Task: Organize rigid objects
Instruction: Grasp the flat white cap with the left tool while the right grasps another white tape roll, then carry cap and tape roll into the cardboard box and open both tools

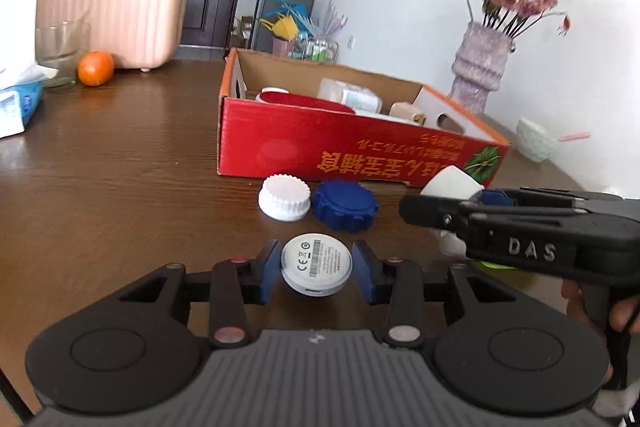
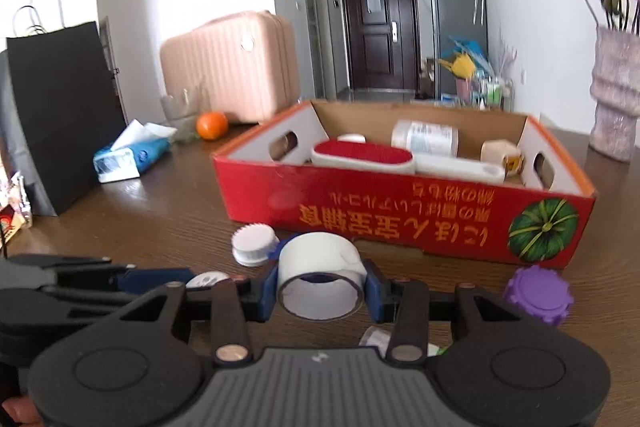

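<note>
two grippers each pinch something above the brown worktop [image 1: 120,155]. the left gripper [image 1: 316,269] has its fingers [image 1: 269,269] pressed on a round white disc [image 1: 316,263]. the right gripper [image 2: 322,287] squeezes a white tape roll [image 2: 320,277]. just beyond stand a white cap [image 1: 285,199], a blue cap [image 1: 345,205] and the red box [image 1: 352,143].

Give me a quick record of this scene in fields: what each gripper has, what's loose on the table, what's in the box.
left gripper: shut on round white device
right gripper: shut on white tape roll
loose on table: white cap, blue cap, purple cap
red box: open, holds lint brush, clear bottle, beige roll
table background: orange, tissue pack, vase
</note>
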A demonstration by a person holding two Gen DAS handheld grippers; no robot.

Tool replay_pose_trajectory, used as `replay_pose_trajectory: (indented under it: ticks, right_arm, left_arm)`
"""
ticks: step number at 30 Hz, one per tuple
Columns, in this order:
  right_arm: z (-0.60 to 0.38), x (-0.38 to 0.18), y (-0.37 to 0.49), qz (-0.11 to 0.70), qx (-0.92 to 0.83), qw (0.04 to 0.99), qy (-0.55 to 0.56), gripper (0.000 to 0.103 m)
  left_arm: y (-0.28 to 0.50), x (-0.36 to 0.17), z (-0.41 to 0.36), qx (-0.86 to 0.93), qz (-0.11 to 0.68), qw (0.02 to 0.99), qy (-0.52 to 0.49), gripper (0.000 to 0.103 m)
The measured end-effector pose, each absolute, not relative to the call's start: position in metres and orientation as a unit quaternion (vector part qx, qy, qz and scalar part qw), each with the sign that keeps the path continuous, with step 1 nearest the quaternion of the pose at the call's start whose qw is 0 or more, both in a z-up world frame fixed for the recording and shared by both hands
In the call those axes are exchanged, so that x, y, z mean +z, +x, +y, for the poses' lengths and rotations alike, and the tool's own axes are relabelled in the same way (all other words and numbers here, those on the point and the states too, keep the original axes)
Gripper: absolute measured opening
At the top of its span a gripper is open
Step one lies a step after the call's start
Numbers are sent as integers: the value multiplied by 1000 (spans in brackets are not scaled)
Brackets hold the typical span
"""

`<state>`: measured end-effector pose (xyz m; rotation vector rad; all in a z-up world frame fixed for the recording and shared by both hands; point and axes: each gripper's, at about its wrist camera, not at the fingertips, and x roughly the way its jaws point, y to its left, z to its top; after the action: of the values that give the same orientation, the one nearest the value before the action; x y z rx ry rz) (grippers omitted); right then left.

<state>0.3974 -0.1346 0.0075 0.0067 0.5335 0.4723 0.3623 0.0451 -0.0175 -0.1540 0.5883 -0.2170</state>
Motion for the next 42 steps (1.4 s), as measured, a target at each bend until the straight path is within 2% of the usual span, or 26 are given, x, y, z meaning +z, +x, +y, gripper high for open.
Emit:
replay_pose_trajectory:
  ticks: [13, 22, 33, 42]
  right_arm:
    - [-182, 29, 285, 236, 199, 951, 20, 42]
    - [-217, 32, 237, 226, 167, 959, 37, 42]
    - [-218, 31, 241, 224, 169, 959, 40, 42]
    - [-212, 38, 287, 217, 172, 961, 30, 42]
  left_arm:
    - [251, 30, 41, -83, 241, 966, -53, 40]
    - [214, 46, 28, -89, 218, 971, -44, 40]
    - [220, 47, 21, -94, 220, 970, -40, 40]
    - [278, 62, 24, -86, 200, 976, -23, 40]
